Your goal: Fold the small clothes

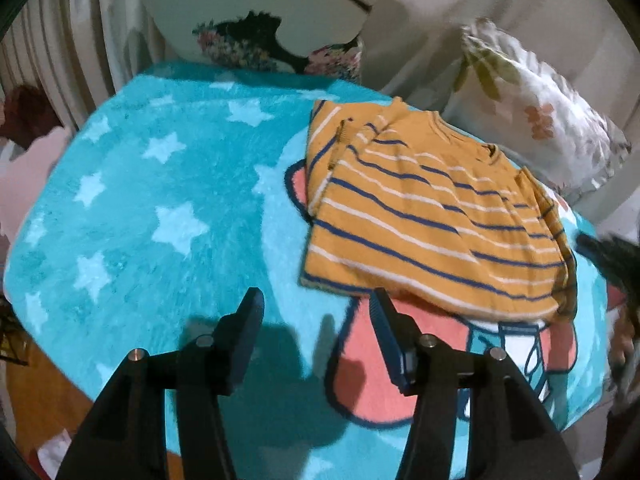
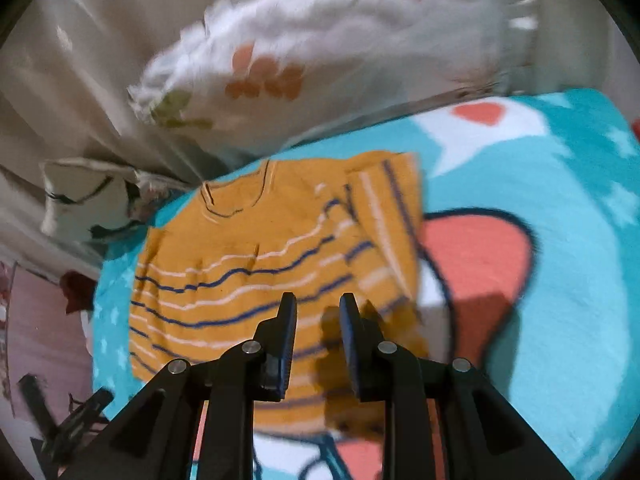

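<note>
Now: folded striped shirt (image 1: 432, 216) lies on the blanket (image 1: 160, 184), both hand-held grippers free of it.

Blanket is turquoise with white stars and a pink cartoon figure; pillows (image 1: 536, 112) lie beyond its far edge. Shirt, orange with blue and white stripes, has one sleeve folded over the body. Left hand-held gripper (image 1: 316, 308) hovers released near the hem, nothing between its jaws. Right hand-held gripper (image 2: 318, 312) hovers over the shirt, jaws narrowly parted, empty.

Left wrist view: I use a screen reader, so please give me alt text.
A folded orange striped shirt lies on a turquoise star-patterned blanket. The left gripper hovers above, open and empty. Floral pillows sit behind.
</note>
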`<state>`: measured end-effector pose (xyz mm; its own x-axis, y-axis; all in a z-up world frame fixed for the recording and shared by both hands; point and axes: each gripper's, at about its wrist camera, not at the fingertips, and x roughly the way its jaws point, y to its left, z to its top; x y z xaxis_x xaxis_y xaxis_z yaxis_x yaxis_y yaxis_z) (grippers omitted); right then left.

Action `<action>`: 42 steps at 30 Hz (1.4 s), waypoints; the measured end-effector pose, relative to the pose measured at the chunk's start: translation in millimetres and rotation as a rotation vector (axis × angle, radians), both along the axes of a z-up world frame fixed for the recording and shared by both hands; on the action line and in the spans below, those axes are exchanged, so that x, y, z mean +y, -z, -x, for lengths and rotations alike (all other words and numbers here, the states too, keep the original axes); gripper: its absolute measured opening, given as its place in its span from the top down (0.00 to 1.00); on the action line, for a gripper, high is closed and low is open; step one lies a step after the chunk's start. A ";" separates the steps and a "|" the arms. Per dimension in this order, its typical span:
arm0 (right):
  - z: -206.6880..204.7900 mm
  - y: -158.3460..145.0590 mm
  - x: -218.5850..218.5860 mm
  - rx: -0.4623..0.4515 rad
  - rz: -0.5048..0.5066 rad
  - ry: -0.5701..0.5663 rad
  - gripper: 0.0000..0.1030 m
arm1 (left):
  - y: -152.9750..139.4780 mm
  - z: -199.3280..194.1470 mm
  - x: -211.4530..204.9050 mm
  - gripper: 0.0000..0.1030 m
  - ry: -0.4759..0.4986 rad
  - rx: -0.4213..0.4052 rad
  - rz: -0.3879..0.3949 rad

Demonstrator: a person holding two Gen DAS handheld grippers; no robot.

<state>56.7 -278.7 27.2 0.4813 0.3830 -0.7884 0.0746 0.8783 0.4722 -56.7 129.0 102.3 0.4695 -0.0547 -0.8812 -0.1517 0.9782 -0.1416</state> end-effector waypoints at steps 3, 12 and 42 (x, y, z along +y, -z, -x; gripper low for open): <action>-29.7 21.7 7.3 0.052 0.032 -0.012 0.77 | -4.8 17.7 -2.7 0.48 -0.017 -0.006 -0.019; -65.1 40.9 -6.5 0.077 0.119 0.000 0.78 | -7.8 72.4 4.2 0.43 -0.097 0.034 -0.061; -108.7 -1.7 331.3 0.055 0.334 -0.349 0.84 | 18.7 -8.2 109.1 0.40 0.045 0.035 0.035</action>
<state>165.4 52.6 28.8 0.3236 0.2361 -0.9163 -0.2342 0.9582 0.1642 -48.5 238.1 83.6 0.4344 -0.1057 -0.8945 -0.1135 0.9788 -0.1707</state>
